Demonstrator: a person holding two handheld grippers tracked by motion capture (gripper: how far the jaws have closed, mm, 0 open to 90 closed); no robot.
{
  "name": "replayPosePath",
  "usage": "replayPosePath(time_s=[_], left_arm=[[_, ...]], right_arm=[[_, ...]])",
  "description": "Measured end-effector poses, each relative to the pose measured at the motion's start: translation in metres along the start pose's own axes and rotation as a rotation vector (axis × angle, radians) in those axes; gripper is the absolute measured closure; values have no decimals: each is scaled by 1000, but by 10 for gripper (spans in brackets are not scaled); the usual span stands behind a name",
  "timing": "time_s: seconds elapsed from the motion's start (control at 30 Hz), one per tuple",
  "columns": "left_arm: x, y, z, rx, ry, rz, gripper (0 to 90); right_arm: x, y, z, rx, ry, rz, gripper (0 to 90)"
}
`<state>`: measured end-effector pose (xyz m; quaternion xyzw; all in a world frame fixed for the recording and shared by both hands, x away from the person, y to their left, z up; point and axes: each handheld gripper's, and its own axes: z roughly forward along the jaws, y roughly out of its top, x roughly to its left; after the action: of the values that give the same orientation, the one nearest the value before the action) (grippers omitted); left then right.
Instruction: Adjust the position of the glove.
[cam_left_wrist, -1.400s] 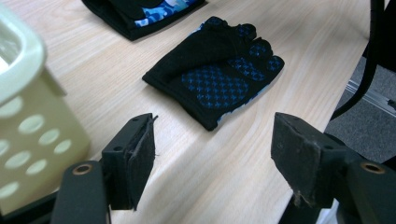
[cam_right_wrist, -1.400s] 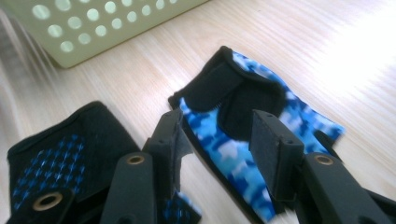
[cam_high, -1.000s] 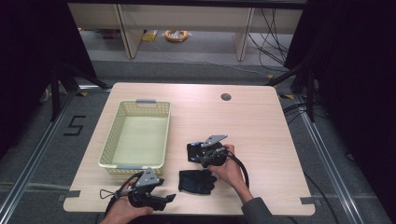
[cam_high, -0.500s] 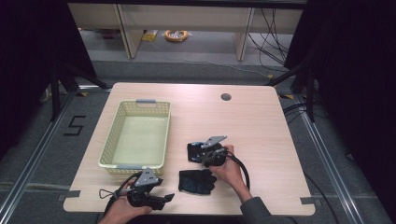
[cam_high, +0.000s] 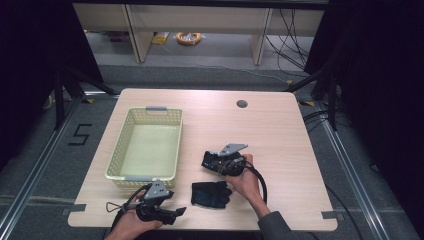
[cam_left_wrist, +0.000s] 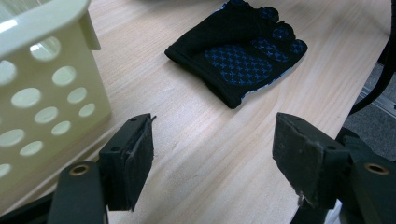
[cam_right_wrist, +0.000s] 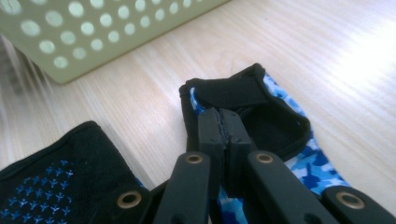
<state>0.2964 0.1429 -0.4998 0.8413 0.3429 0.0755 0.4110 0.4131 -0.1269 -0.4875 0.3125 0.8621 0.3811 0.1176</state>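
While clamped shut on one glove's cuff (cam_right_wrist: 233, 93) by right tool (cam_right_wrist: 223, 128), left tool (cam_left_wrist: 212, 154) open and idle, both gloves unbinned, basket (cam_high: 120, 170) awaiting, other glove (cam_high: 210, 195) flat on tabletop (cam_high: 280, 125).

A light wooden counter (cam_high: 280, 125) with rounded corners carries everything. A pale yellow perforated basket (cam_high: 131, 145) stands on its left half, reaching from mid-depth almost to the near edge. A black glove with blue cross marks (cam_high: 210, 194) lies flat near the near edge, just right of the basket's near right corner. A second glove, black with blue camouflage cloth (cam_right_wrist: 285, 126), lies just beyond it. A small dark round hole (cam_high: 242, 104) sits near the far edge.
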Motion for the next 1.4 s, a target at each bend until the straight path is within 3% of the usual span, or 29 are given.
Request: replayPosePath(time_s=[0.07, 0.1, 0.2, 0.37, 0.47, 0.73, 0.77, 0.8, 0.9, 0.97, 1.0, 1.03, 1.07, 1.1, 1.17, 1.2, 1.4], left_arm=[[1, 0, 0, 15, 15, 13, 289], [0, 0, -1, 12, 0, 6, 289], [0, -1, 0, 12, 1, -10, 289], [1, 0, -2, 12, 4, 2, 289], [1, 0, -1, 9, 3, -3, 289], [2, 0, -1, 8, 0, -22, 288], [3, 0, -2, 11, 1, -2, 288], [3, 0, -2, 10, 2, -3, 288], [3, 0, -2, 9, 9, -3, 288], [3, 0, -3, 9, 3, -9, 288], [2, 0, -2, -6, 6, -27, 288], [2, 0, -2, -6, 6, -27, 288], [3, 0, -2, -6, 4, -23, 288], [2, 0, -2, -6, 3, -45, 288], [2, 0, -2, -5, 3, -31, 288], [4, 0, -3, 12, 3, -3, 288], [3, 0, -2, 3, 2, -17, 288]], right_arm=[[-1, 2, -3, -27, -8, -17, 893], [-2, 4, -7, -21, -5, -25, 893], [0, 9, -18, -40, -13, -7, 893], [4, 18, -36, -102, 7, -1, 893], [9, 22, -48, -137, 23, -25, 893], [30, 17, -63, -137, 59, -69, 893], [33, 16, -63, -136, 59, -73, 894], [34, 15, -62, -139, 66, -89, 894], [41, 12, -62, -127, 87, -81, 894], [45, 10, -64, -127, 86, -101, 893], [48, 8, -65, -122, 84, -84, 893], [50, 7, -65, -125, 85, -114, 893], [52, 5, -66, -124, 86, -111, 894], [54, 4, -66, -125, 90, -114, 893], [58, 1, -67, -119, 97, -117, 893], [60, 0, -67, -119, 98, -132, 893], [66, -4, -65, -112, 101, -159, 893]])
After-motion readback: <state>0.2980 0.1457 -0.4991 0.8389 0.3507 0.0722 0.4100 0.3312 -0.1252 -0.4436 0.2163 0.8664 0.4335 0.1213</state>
